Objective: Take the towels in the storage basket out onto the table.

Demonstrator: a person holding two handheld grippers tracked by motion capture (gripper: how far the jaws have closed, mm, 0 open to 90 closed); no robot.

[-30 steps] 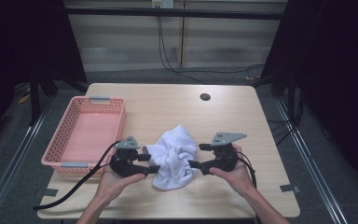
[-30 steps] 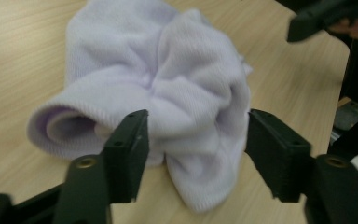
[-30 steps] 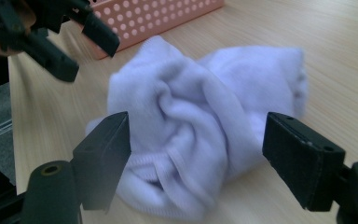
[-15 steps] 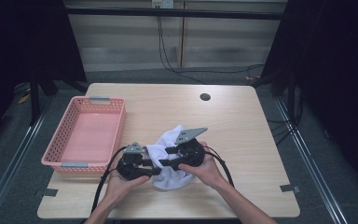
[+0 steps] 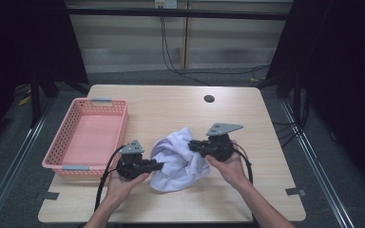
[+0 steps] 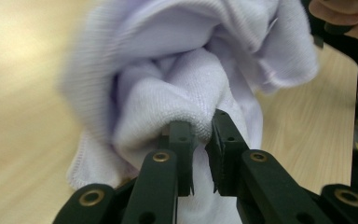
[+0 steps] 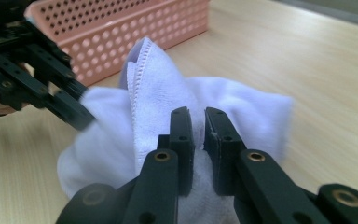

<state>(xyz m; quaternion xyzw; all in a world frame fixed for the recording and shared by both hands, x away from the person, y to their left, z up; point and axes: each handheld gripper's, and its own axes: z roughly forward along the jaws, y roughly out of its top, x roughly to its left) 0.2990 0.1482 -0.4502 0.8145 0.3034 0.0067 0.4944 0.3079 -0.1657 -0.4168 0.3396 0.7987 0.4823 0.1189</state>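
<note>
Here both the left gripper and right gripper have just closed, each pinching the white towel.

A recording lab: black curtains flank the pale wooden desk, black cables trail across grey floor, metal rails alongside.

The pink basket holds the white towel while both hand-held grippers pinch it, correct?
Not quite: the high view shows the white towel lying on the table, right of the pink basket. The left hand-held gripper and right hand-held gripper do pinch it.
</note>
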